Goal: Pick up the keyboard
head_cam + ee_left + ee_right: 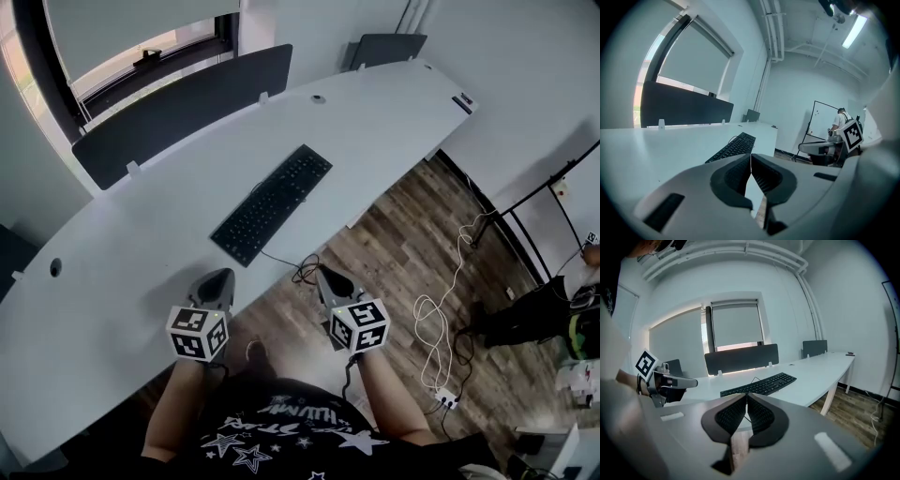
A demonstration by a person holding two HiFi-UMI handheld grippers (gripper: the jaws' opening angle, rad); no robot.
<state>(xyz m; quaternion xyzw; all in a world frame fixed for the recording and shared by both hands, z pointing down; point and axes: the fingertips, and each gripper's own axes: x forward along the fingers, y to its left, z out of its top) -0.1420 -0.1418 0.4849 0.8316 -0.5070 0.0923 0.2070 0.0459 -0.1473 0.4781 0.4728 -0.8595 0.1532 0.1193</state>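
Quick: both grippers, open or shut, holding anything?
Left gripper: shut, empty.
Right gripper: shut, empty.

My head camera looked steeply down on my left gripper (pixel 223 275) and right gripper (pixel 324 274); each gripper camera sat close behind its jaws, all sharing the keyboard (pixel 272 203) ahead.

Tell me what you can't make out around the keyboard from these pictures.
Key legends on the keyboard: too small in every view.
Keyboard's near end, left gripper view: hidden behind the shut left gripper.
Where the cable ends, head view: it drops off the desk edge and is lost near the right gripper.
Desk's left end, head view: cut off by the frame.
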